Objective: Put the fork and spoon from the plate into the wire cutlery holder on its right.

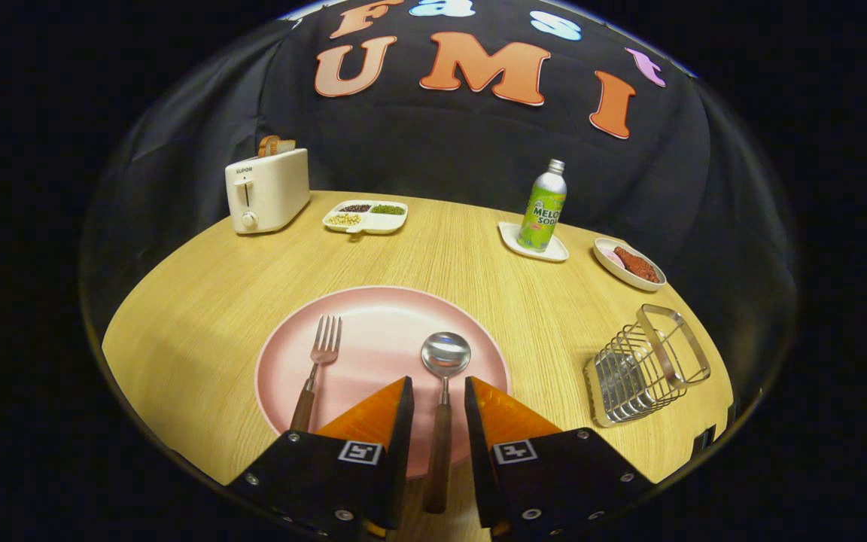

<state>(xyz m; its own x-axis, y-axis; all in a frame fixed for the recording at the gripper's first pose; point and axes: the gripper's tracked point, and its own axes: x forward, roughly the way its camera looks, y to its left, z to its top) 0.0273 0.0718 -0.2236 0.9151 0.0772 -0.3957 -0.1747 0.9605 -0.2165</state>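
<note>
Spoon [445,391] lies on the plate [373,316] at the desk's near edge, handle between our gripper's [438,395] spread fingers, unclamped; we judge the slim handle may slip or pivot on closing.

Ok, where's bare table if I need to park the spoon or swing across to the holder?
Gripper is open, fingers straddling the spoon handle. Bare table: the band between plate and back dishes, left of the plate, and between plate and wire holder. Crowded: the back edge, from toaster to soda bottle.

Fork [316,373], spoon [442,410] on plate [373,316]
</note>
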